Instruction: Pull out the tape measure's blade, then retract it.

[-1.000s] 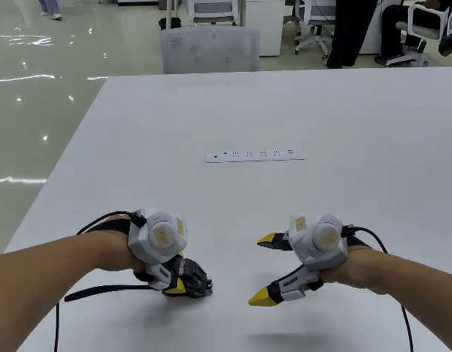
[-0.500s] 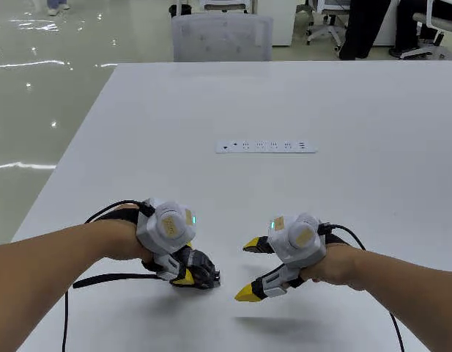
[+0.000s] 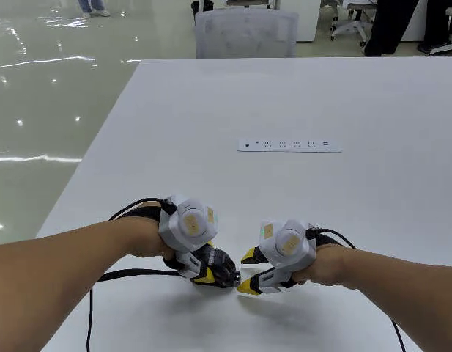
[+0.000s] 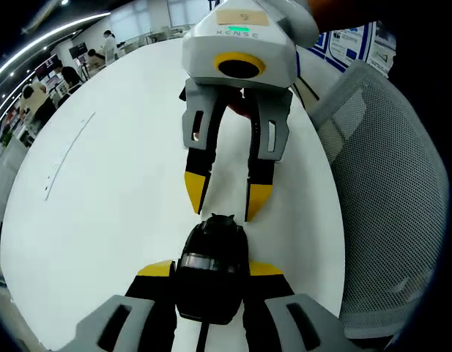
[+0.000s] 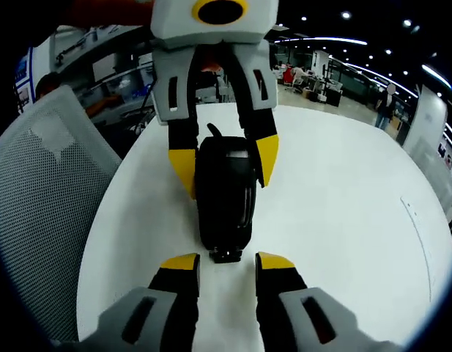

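Note:
A black tape measure [image 3: 217,265] sits low over the white table [image 3: 306,95], and my left gripper [image 3: 209,273] is shut on its body. In the left gripper view the tape measure [image 4: 211,271] fills the gap between my left gripper's [image 4: 211,269] yellow tips. My right gripper [image 3: 245,273] is open and faces it from the right, tips almost at the case. In the right gripper view the small blade tab [image 5: 226,256] pokes out of the tape measure [image 5: 226,194], just ahead of my right gripper [image 5: 227,262], whose tips stand either side of it without touching.
A white power strip [image 3: 289,145] lies flat at mid-table. A grey mesh chair [image 3: 245,33] stands at the far edge. Black cables [image 3: 130,275] trail from the grippers toward me. The table's left edge drops to a shiny floor [image 3: 42,110].
My right gripper has moved left, closing the gap until its open tips reach the tape measure's front. The left gripper still holds the tape measure. The head camera has shifted left.

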Motion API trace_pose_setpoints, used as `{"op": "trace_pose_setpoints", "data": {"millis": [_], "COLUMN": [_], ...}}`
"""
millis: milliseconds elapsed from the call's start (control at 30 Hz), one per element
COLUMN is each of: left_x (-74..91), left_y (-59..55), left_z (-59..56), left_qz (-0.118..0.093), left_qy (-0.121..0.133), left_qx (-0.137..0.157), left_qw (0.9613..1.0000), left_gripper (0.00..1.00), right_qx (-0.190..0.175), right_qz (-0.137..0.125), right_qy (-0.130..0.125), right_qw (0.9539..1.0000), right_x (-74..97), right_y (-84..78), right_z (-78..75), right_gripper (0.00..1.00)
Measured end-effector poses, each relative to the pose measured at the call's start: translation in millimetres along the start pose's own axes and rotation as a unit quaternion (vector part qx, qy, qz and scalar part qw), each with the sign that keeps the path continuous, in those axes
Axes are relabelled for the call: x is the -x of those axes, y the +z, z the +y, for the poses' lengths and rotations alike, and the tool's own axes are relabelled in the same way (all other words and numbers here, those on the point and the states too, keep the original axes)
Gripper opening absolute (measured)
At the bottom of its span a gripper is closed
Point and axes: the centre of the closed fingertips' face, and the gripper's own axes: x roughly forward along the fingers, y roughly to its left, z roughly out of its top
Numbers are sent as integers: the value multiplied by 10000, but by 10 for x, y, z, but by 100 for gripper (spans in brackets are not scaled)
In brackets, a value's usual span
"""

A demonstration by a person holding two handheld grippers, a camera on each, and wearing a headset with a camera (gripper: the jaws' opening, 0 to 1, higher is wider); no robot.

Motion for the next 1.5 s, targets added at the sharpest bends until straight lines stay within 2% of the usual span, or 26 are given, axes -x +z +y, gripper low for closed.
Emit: {"op": "trace_pose_setpoints", "data": {"millis": [167,333,400,467,567,633,700,767,967,1033,1200,1333,1400,1467,1500], "left_x": [-3,-6,-13,-10,-10,-9,-10,-11,-1,-1,-7,-10,-11,-4,1], "left_y": [5,12,16,17,16,16,15,12,2,3,4,11,12,9,1], "left_z": [3,0,1,-3,-2,-3,0,-2,0,-1,1,4,7,9,12], "left_qz": [-30,-49,-48,-59,-69,-86,-103,-85,-54,-58,-36,-74,-76,-85,-112], "left_qy": [-13,-17,-6,-18,-5,1,2,6,55,52,15,24,22,-2,-29], "left_qx": [32,50,45,54,52,64,70,37,-6,-26,-19,38,42,58,83], "left_qw": [10000,10000,10000,10000,10000,9999,9999,10000,10000,10000,10000,10000,10000,9999,9999], "left_gripper": [32,32,32,32,32,32,32,32,31,31,31,31,31,31,31], "right_qx": [23,294,233,-29,-44,46,-148,21,49,165,-5,26,-108,78,47], "right_qz": [-17,280,340,452,468,389,231,226,245,304,327,369,362,389,400], "right_qy": [1,-44,-50,-67,-55,46,69,68,38,64,148,143,152,177,186], "right_qw": [10000,9992,9991,9989,9989,9992,9996,9997,9997,9994,9994,9992,9992,9991,9990], "right_x": [-46,-78,-82,-77,-82,-84,-82,-81,-61,-53,1,46,41,20,12], "right_y": [45,-8,-6,-46,-27,-45,-54,-60,-66,-74,-131,-173,-164,-150,-138], "right_z": [-5,-9,-13,-5,-21,-17,-19,-16,-30,-30,-38,-35,-35,-17,-11], "right_gripper": [19,14,14,14,14,14,14,12,11,10,11,11,12,13,13]}}
